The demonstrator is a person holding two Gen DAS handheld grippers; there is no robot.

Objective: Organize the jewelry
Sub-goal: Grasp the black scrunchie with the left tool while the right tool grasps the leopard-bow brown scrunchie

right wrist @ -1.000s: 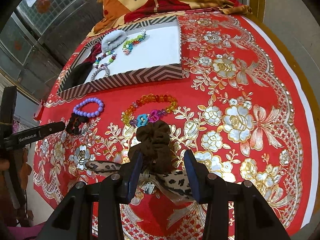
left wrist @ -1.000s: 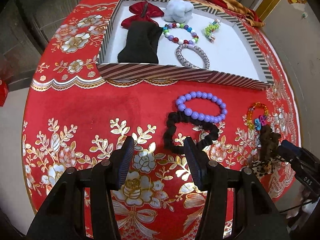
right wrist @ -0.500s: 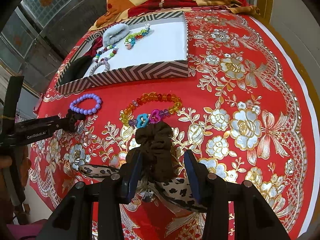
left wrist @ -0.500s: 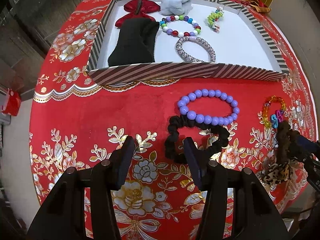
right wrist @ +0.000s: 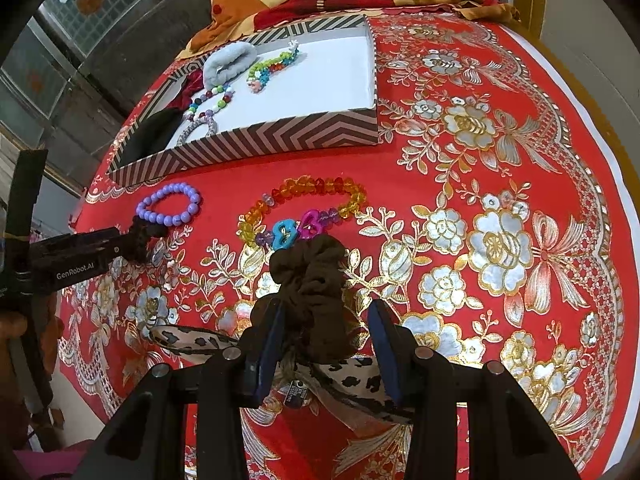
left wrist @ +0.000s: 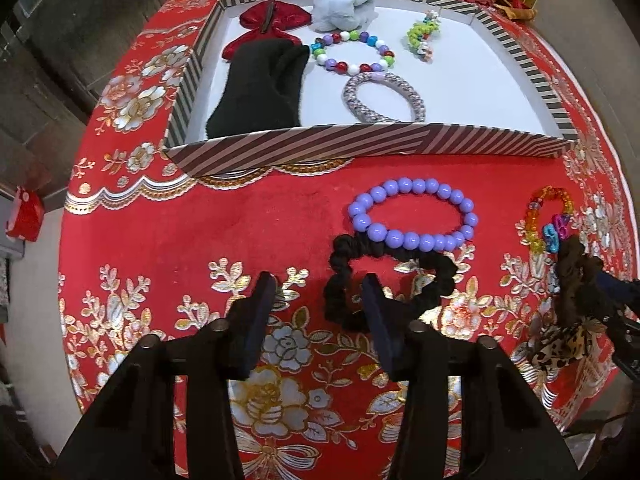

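Change since earlier: left gripper (left wrist: 318, 284) has come forward toward the black scrunchie (left wrist: 384, 276), and its right finger now stands over the scrunchie's left part; right gripper (right wrist: 326, 312) has come closer around the brown scrunchie (right wrist: 310, 276).
Left gripper: open, the fingers wide apart, holding nothing.
Right gripper: open, one finger on each side of the brown scrunchie; I cannot tell if the fingers touch it.
Black scrunchie: lies on the red worktop (left wrist: 200, 232), touching the purple bead bracelet (left wrist: 412, 214) just behind it.
Brown scrunchie: lies on a leopard-print ribbon (right wrist: 192, 338), just in front of the rainbow bead bracelet (right wrist: 308, 192).
Striped tray (left wrist: 320, 146): at the far side of the worktop, well apart from both grippers.
Inside tray: black cloth piece (left wrist: 260, 88), red bow (left wrist: 276, 20), grey scrunchie (left wrist: 344, 8), multicolour bead bracelet (left wrist: 352, 52), silver braided band (left wrist: 384, 98), small green bead piece (left wrist: 424, 36).
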